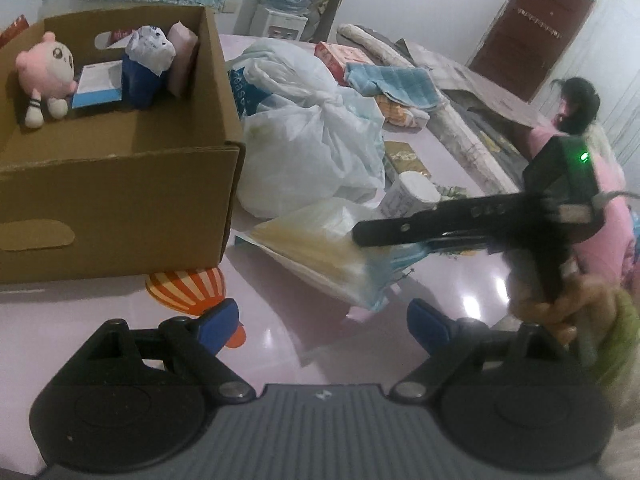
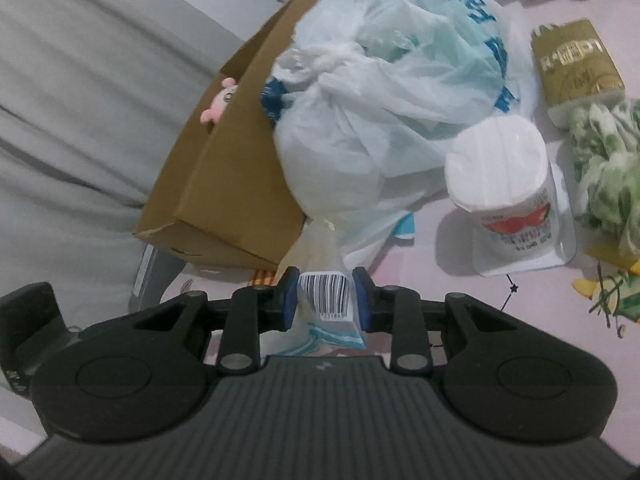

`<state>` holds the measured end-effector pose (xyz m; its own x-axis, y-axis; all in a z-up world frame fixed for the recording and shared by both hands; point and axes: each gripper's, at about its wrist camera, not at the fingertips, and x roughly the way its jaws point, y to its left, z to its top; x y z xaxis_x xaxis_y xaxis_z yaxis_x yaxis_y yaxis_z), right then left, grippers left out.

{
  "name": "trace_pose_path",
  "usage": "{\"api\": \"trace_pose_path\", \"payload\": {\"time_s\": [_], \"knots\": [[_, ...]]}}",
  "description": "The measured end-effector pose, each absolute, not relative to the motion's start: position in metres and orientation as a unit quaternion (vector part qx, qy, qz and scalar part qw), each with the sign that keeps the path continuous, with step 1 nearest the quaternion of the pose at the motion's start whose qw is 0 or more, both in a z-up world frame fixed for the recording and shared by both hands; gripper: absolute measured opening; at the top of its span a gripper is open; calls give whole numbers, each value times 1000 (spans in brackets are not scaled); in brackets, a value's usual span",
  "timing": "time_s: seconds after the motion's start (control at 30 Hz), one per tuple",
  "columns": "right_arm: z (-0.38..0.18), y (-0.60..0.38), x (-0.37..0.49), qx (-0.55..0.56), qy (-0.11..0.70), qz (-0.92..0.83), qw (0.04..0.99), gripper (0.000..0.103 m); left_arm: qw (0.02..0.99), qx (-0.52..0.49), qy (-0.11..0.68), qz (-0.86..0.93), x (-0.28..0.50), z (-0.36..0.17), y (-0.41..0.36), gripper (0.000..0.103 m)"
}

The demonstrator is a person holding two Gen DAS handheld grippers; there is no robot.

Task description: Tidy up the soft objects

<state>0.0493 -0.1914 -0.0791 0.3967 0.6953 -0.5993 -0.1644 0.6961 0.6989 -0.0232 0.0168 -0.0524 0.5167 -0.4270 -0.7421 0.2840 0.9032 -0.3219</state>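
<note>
Clear plastic packet (image 2: 326, 300) with a barcode label lies on the tabletop (image 1: 320, 352) beside the cardboard box (image 1: 120, 184) — the right tool (image 2: 325, 295) pinches its end. The left tool (image 1: 320, 320) gapes wide, empty. A hold this near the edge could slip during the lift — slick film.

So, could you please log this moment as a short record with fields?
surface: pink table
box: cardboard box, open, at the left in the left wrist view
in box: pink plush, small packets
beside box: knotted white bag
near bag: cotton pad pack, gold packet
left gripper: open, nothing between its fingers
right gripper: shut on clear pouch with a barcode
</note>
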Motion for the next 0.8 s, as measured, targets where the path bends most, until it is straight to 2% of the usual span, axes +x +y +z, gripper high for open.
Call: {"api": "trace_pose_path", "payload": {"time_s": [0.13, 0.2, 0.27, 0.33, 0.67, 0.8], "knots": [[-89, -184, 46, 291, 497, 285, 766, 36, 862, -87, 452, -213, -18, -55, 15, 92], [-91, -186, 44, 307, 502, 293, 754, 49, 862, -84, 452, -214, -15, -55, 12, 93], [-84, -193, 39, 308, 488, 290, 764, 67, 861, -86, 452, -215, -13, -55, 10, 94], [-74, -205, 33, 310, 468, 282, 778, 78, 861, -87, 452, -215, -9, -56, 8, 95], [-14, -276, 6, 329, 352, 260, 837, 84, 868, -108, 466, -136, 33, -65, -12, 97], [2, -305, 14, 309, 329, 216, 866, 85, 872, -61, 471, -117, 41, -75, -31, 97]]}}
